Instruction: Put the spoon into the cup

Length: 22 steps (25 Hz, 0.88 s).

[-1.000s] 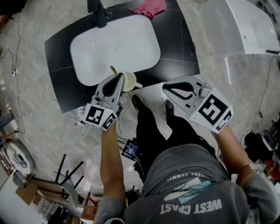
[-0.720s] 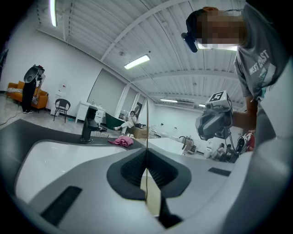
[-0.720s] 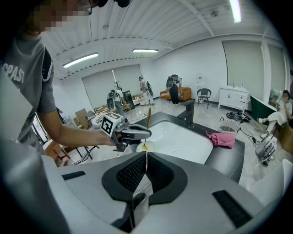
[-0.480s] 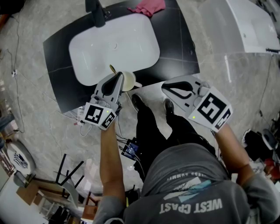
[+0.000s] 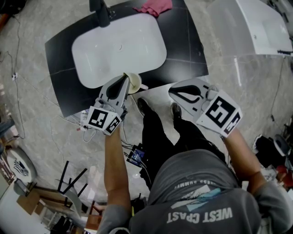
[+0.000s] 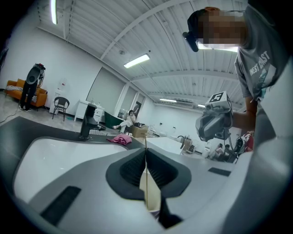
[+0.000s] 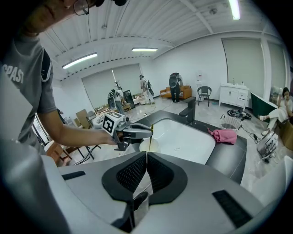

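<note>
A cream cup (image 5: 135,82) stands on the black counter (image 5: 183,50) at the front rim of the white sink (image 5: 119,45). My left gripper (image 5: 124,81) is shut on a thin gold spoon (image 5: 126,76), which it holds over the cup. In the right gripper view the spoon (image 7: 149,138) hangs nearly upright, its lower end at the cup's (image 7: 154,146) mouth. In the left gripper view the spoon (image 6: 146,183) shows edge-on between the shut jaws. My right gripper (image 5: 173,91) hovers to the right of the cup, shut and empty.
A black faucet (image 5: 100,11) stands at the back of the sink. A pink cloth (image 5: 155,7) lies on the counter's far edge. A white tub (image 5: 261,27) is at the right. The person's legs and shoes (image 5: 144,107) are just below the counter's front edge.
The spoon's end has swung from leaning left of the cup to standing nearly upright over it. Both grippers shifted slightly upward in the head view.
</note>
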Available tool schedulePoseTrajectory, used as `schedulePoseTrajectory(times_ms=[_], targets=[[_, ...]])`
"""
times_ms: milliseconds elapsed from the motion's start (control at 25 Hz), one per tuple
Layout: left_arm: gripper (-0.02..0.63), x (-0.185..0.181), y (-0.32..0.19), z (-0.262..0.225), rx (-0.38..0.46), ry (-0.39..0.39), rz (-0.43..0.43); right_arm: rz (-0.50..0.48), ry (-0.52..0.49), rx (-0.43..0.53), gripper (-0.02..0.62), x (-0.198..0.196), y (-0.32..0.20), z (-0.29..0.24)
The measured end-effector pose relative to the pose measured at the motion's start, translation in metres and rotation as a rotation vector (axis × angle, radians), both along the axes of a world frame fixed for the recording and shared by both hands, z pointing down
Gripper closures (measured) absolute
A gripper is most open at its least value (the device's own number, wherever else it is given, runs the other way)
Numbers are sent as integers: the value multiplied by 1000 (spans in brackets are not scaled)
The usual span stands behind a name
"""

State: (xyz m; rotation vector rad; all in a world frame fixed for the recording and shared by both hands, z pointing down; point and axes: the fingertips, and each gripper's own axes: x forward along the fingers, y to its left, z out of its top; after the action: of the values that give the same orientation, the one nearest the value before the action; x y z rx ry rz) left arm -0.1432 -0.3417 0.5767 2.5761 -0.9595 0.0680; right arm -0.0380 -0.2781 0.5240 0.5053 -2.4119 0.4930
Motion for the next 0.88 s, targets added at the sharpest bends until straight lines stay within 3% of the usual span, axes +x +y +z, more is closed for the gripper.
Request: schedulePoseTrajectory(times_ms=[880], targets=[[603,-20,3,-9,30,-31,-49,-5,-4,1,563,-4,15,-2]])
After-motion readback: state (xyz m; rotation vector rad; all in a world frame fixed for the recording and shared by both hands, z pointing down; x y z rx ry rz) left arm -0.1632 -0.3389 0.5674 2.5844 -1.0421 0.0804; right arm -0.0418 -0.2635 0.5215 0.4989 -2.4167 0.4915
